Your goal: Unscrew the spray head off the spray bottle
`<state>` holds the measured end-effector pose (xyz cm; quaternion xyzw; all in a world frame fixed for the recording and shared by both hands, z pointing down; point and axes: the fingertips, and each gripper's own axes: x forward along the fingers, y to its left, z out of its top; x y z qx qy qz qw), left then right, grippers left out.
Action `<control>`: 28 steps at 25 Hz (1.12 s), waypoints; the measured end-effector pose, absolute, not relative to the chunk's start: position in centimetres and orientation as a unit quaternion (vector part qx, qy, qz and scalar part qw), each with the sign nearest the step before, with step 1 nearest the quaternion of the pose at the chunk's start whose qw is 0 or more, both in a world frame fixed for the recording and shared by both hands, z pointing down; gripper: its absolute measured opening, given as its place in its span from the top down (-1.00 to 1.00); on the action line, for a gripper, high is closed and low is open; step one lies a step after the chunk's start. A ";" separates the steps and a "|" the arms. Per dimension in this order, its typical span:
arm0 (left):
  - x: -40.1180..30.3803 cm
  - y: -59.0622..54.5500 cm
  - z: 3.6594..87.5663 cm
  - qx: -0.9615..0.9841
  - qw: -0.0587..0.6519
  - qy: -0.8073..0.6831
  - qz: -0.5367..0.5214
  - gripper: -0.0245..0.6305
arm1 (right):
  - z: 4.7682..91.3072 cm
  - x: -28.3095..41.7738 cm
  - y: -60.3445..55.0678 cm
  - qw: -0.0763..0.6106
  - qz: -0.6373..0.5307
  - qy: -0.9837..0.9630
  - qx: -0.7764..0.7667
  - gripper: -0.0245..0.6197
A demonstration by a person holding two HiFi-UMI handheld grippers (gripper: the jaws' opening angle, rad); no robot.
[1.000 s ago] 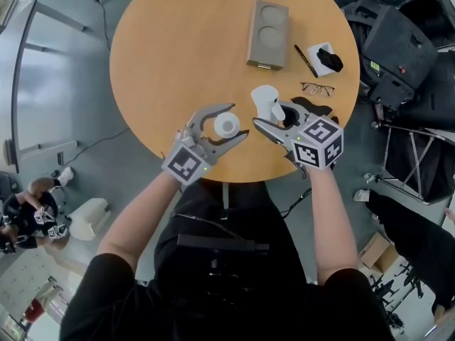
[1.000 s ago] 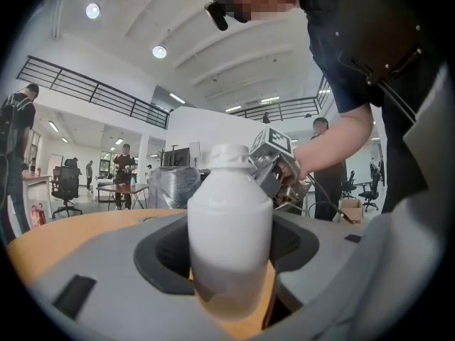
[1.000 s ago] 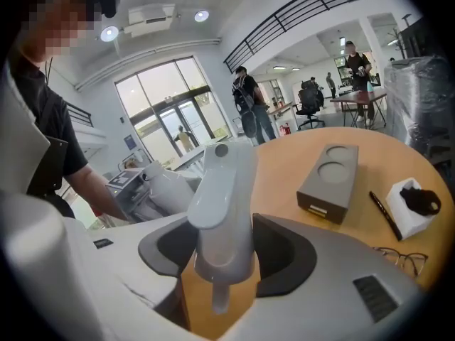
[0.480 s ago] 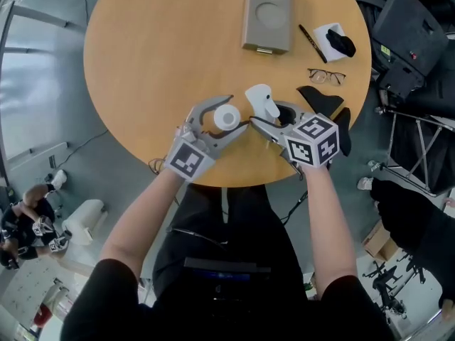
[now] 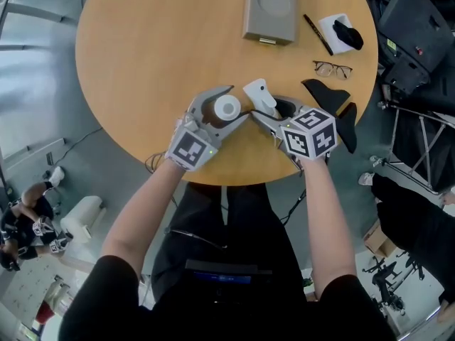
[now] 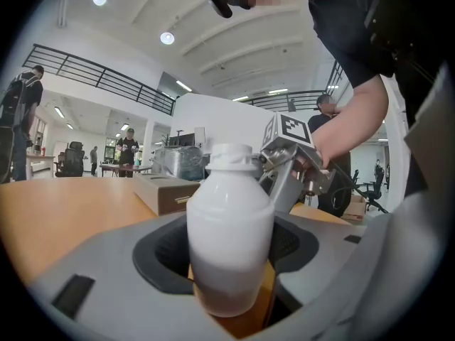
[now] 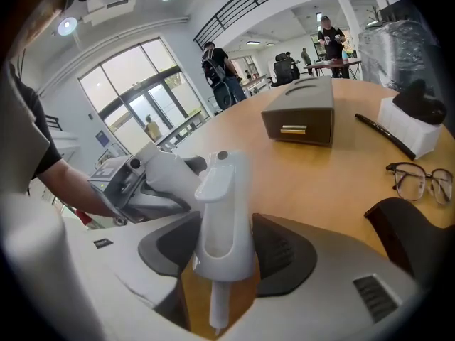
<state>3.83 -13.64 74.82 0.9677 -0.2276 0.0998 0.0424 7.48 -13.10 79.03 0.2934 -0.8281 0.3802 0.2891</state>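
With the spray head (image 5: 261, 96) already parted from the spray bottle (image 5: 227, 108), the unscrewing looks done. What is left, by my reading, is to put both pieces down. Near the 6 o'clock edge of the round bench (image 5: 142, 62), the left gripper (image 5: 239, 103) grips the white bottle's body between fingers (image 6: 158, 256) spread wide. The bottle stands upright with its threaded neck bare. At the bottle's 3 o'clock, just beside it but apart, the right gripper (image 5: 268, 109) holds the head by its lower body. Its fingers (image 7: 284, 258) are at a middling spread, and the dip tube (image 7: 216, 305) hangs free below. Whether either piece touches the wood cannot be told.

The next move calls for care on two counts. The open bottle must be stood level so nothing spills. The head, top-heavy on its thin tube, will likely need laying on its side before the fingers let go.

Both forearms reach in from the 6 o'clock side. The left comes from about 7 o'clock, its gripper close to level and aimed toward 1 o'clock. The right comes from about 5 o'clock, its gripper pitched downward and aimed toward 10 o'clock, so the two sets of fingers nearly meet. A grey-brown box (image 5: 270, 6) lies at 12 o'clock and a pair of glasses (image 5: 333, 68) at 2 o'clock, both well apart from the work.
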 end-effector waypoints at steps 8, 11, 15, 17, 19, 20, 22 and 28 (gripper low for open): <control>3.5 -12.9 75.9 0.968 0.052 -0.207 0.129 -0.02 | 80.2 7.0 -12.7 0.315 0.374 -0.822 0.292 0.16; 3.5 -12.7 76.3 0.968 0.059 -0.201 0.137 -0.04 | 81.0 7.0 -12.6 0.326 0.371 -0.818 0.295 0.16; 2.8 -12.1 75.9 0.969 0.062 -0.196 0.135 -0.11 | 81.0 7.1 -12.6 0.330 0.362 -0.815 0.308 0.09; 2.2 -12.0 75.3 0.969 0.064 -0.199 0.135 -0.12 | 80.6 7.3 -12.7 0.332 0.359 -0.813 0.316 -0.08; 1.5 -11.9 74.3 0.967 0.065 -0.204 0.134 -0.12 | 80.0 7.6 -12.7 0.335 0.355 -0.811 0.323 -0.10; 1.0 -11.9 73.7 0.967 0.065 -0.208 0.134 -0.12 | 79.5 7.8 -12.6 0.336 0.353 -0.810 0.326 -0.10; 0.2 -11.6 72.5 0.965 0.066 -0.215 0.136 -0.12 | 78.3 8.0 -12.5 0.337 0.351 -0.809 0.330 -0.10; -1.6 -10.2 68.1 0.959 0.074 -0.234 0.142 -0.12 | 73.5 8.8 -11.6 0.334 0.335 -0.807 0.352 -0.15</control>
